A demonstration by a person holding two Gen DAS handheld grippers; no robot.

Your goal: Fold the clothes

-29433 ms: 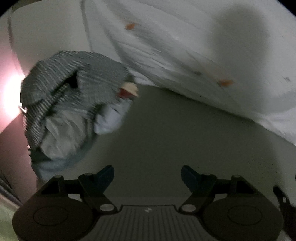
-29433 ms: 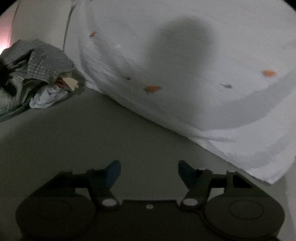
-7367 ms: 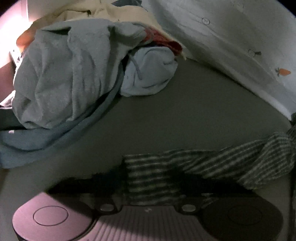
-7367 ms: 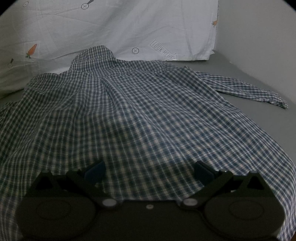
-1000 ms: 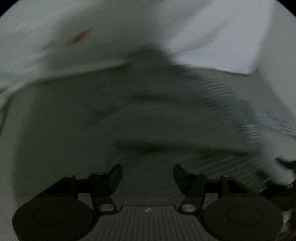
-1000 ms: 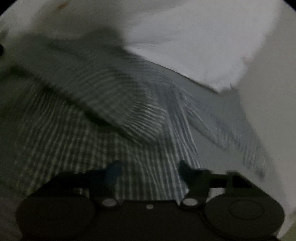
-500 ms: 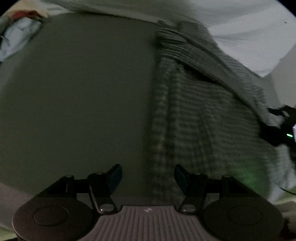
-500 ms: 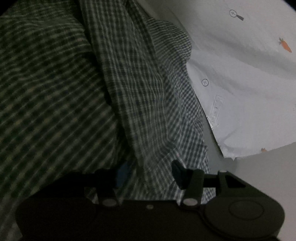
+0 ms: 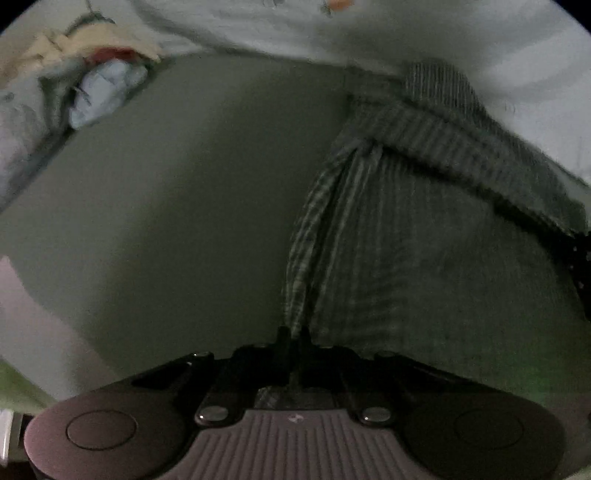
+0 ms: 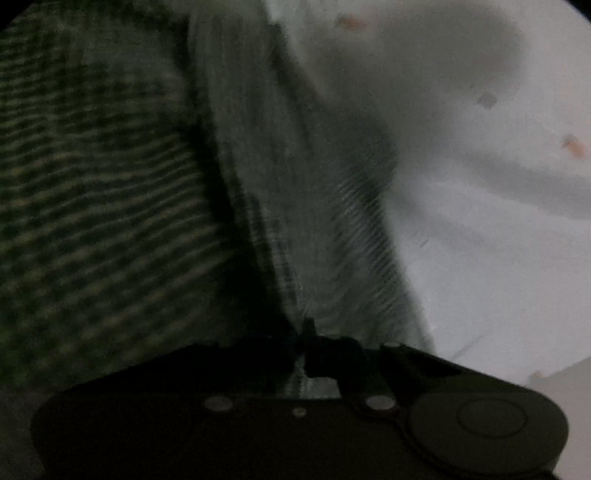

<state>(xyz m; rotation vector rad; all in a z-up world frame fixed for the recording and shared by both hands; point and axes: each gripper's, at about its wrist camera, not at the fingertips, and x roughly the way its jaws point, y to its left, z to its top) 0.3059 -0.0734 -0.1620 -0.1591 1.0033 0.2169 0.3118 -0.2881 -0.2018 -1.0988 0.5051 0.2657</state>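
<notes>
the grey bed surface fills most of your left view, bare across its middle. along the far side the white printed bedding lies bunched, with small orange marks on it; in your right view the same bedding takes up the whole right half, and a pale wall shows at the lower right corner. the checked shirt lies spread on the right part of the bed, its far end touching the bedding, one long fold running down its left edge toward you. in the far left corner a heap of other clothes sits well apart from the shirt: pale blue, cream and a bit of red, all blurred.

your left gripper has its jaws pressed together on the shirt's near left edge, cloth pinched between them. your right gripper is likewise clamped on a fold of the shirt, which rises dark and blurred ahead of it and blocks the left half of that view.
</notes>
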